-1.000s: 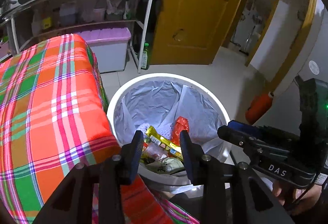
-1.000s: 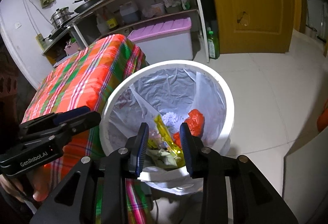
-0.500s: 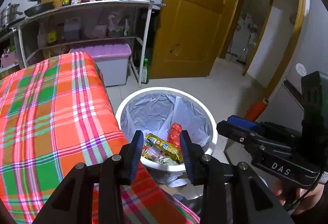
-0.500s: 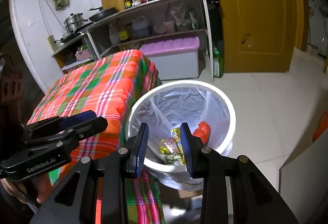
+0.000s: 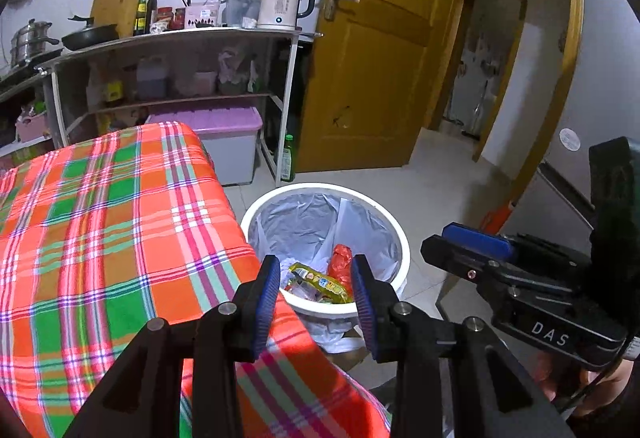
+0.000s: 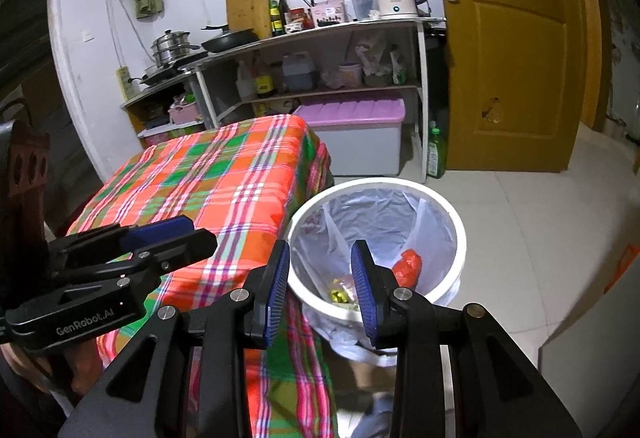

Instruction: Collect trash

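A white bin (image 5: 400, 238) (image 6: 456, 230) with a clear liner stands on the floor beside the table's corner. Inside lie a yellow wrapper (image 5: 324, 282), a red wrapper (image 5: 340, 258) (image 6: 408, 266) and other scraps. My left gripper (image 5: 314, 302) is open and empty, held above the table's corner in front of the bin. My right gripper (image 6: 322, 290) is open and empty, also short of the bin. Each gripper shows in the other's view, the right (image 5: 472, 246) and the left (image 6: 160, 234).
The table has an orange, green and pink plaid cloth (image 5: 100, 238) (image 6: 208, 181). Behind stand a shelf unit (image 5: 180, 69) with a kettle (image 5: 284, 1), a purple-lidded box (image 5: 216, 141), a green bottle (image 5: 287, 157) and a wooden door (image 5: 380, 57).
Both grippers have pulled back and up from the bin, so the bin looks smaller and farther and more of the room shows. Both stay open and empty.
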### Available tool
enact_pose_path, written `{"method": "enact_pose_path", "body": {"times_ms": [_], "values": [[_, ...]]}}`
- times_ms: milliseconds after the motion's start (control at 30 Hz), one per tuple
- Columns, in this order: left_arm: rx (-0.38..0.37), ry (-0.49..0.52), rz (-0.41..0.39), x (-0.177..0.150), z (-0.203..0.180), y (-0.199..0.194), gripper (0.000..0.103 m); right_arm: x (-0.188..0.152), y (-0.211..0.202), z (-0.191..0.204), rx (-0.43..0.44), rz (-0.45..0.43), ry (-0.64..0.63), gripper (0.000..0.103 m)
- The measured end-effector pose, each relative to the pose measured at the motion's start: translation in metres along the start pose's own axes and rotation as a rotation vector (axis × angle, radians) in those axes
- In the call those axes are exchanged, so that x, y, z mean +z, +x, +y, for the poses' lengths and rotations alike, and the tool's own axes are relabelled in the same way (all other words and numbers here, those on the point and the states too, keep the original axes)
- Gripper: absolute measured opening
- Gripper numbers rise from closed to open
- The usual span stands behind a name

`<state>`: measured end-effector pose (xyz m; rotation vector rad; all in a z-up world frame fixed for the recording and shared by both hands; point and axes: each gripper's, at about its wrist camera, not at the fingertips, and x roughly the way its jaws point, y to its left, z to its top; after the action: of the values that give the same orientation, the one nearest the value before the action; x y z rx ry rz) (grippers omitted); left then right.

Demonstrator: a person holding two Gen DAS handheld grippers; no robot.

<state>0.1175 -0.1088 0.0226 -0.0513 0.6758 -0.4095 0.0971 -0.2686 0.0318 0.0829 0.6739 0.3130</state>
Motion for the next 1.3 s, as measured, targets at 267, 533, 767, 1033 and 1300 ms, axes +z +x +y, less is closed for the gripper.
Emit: {"method": "enact_pose_path", "body": {"times_ms": [267, 533, 767, 1033, 1300], "values": [[0.026, 0.013, -0.035, -0.011, -0.004, -0.025, 0.037, -0.013, -0.015, 0.011, 0.007, -0.012, -0.016, 0.033], [0.045, 0.011, -0.056, -0.021, -0.006, -0.040, 0.038, -0.024, -0.030, 0.013, -0.001, -0.023, -0.021, 0.033], [0.061, 0.011, -0.064, -0.032, -0.008, -0.051, 0.042, -0.030, -0.037, 0.014, -0.004, -0.024, -0.022, 0.033], [0.071, 0.011, -0.069, -0.040, -0.010, -0.059, 0.043, -0.036, -0.043, 0.015, -0.008, -0.025, -0.023, 0.033], [0.071, 0.012, -0.067, -0.042, -0.010, -0.061, 0.043, -0.037, -0.044, 0.015, -0.009, -0.027, -0.025, 0.033]]}}
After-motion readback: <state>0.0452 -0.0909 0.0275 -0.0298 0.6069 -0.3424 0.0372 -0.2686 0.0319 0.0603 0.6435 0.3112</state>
